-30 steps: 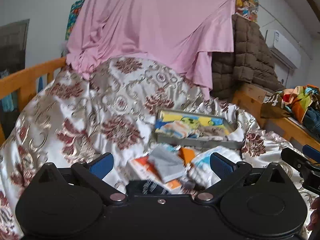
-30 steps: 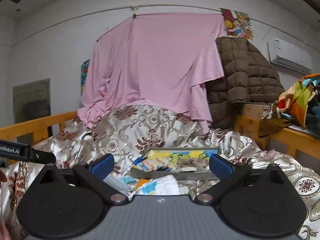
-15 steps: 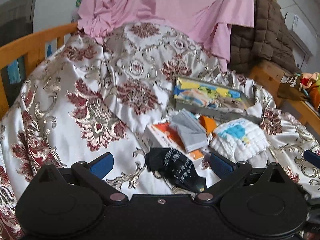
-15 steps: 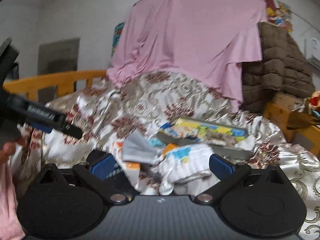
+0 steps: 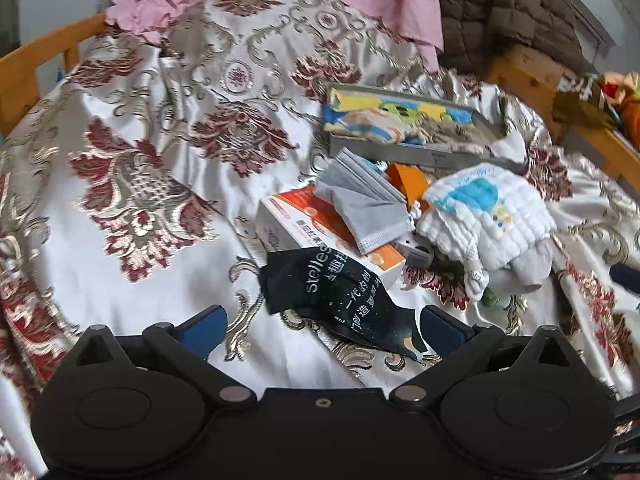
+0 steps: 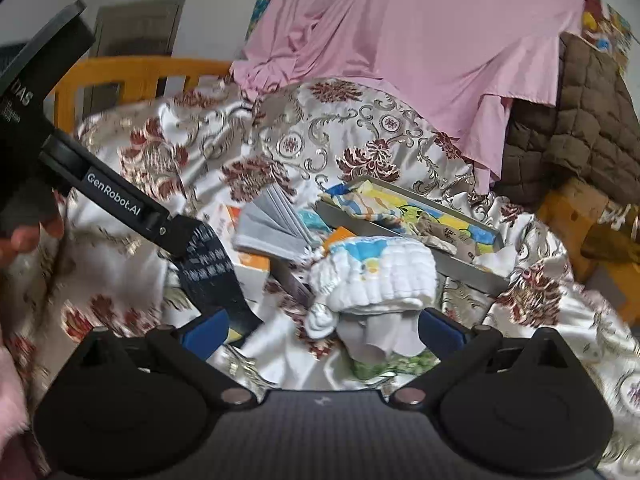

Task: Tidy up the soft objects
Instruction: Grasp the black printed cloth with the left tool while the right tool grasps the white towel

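Note:
A pile of soft things lies on the patterned bedspread (image 5: 132,216). A black printed sock (image 5: 340,300) lies nearest, its end between my open left gripper (image 5: 322,330) fingers. Behind it are a grey face mask (image 5: 364,204) on an orange and white box (image 5: 316,228), and a white padded cloth with a blue print (image 5: 486,216). In the right wrist view my open right gripper (image 6: 320,330) hovers just before the white padded cloth (image 6: 380,276), with the black sock (image 6: 210,276) to its left. A grey tray (image 6: 460,272) holding colourful cloths sits behind.
A pink sheet (image 6: 420,48) and a brown quilt (image 6: 580,120) hang at the back. Wooden bed rails stand at the left (image 5: 36,60) and right (image 5: 600,148). The left gripper's handle (image 6: 112,204) crosses the left of the right wrist view.
Both grippers have tilted down and moved closer to the pile. The black sock now lies between the left fingers; the white cloth sits close before the right ones.

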`<state>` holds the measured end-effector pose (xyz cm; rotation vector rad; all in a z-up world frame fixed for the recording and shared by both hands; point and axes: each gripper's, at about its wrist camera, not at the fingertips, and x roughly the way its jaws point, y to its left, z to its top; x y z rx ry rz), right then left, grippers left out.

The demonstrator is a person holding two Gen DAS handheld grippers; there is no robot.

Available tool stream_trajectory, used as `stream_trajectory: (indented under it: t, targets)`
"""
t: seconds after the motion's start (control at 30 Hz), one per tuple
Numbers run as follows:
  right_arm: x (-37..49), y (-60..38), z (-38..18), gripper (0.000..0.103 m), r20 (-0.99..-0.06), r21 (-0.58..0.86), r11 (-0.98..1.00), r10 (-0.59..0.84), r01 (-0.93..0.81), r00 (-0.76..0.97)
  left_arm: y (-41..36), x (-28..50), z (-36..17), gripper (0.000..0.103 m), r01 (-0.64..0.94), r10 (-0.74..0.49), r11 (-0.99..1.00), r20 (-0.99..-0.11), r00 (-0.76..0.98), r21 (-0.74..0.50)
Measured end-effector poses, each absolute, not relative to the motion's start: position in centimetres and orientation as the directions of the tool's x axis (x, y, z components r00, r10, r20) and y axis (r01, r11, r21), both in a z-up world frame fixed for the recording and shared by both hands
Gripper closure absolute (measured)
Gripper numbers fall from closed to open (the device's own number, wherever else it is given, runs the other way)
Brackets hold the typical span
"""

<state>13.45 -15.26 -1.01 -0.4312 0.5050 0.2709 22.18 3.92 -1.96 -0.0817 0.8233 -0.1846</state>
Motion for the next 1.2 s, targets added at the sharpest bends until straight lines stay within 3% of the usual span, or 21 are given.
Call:
stream_trajectory:
  t: [0.43, 0.63, 0.83, 1.2]
  targets:
    - [19.6, -16.7, -3.1, 0.0, -0.461, -0.446, 0.821, 0.131, -0.357, 0.878, 0.6, 24.8, -4.6, 0.001, 0.276, -0.208, 0.961, -0.739, 0.641, -0.03]
    - [21.5, -16.5, -4.2, 0.0, -0.469, -0.451, 0.814, 0.132, -0.366, 0.873, -0.5, 25.4, -5.6, 0.007, 0.337, -0.229, 0.942, -0.746, 0.625, -0.007]
    - [22.5, -16.1, -5.1, 0.001, -0.472, -0.474, 0.804, 0.112, -0.358, 0.875, -0.7, 26.1, -6.5, 0.029, 0.358, -0.254, 0.933, -0.765, 0.592, -0.033]
    - [22.5, -15.7, -5.8, 0.015, -0.486, -0.484, 0.793, 0.106, -0.369, 0.867, 0.4, 26.6, -6.6, 0.066, 0.303, -0.263, 0.948, -0.768, 0.583, -0.095]
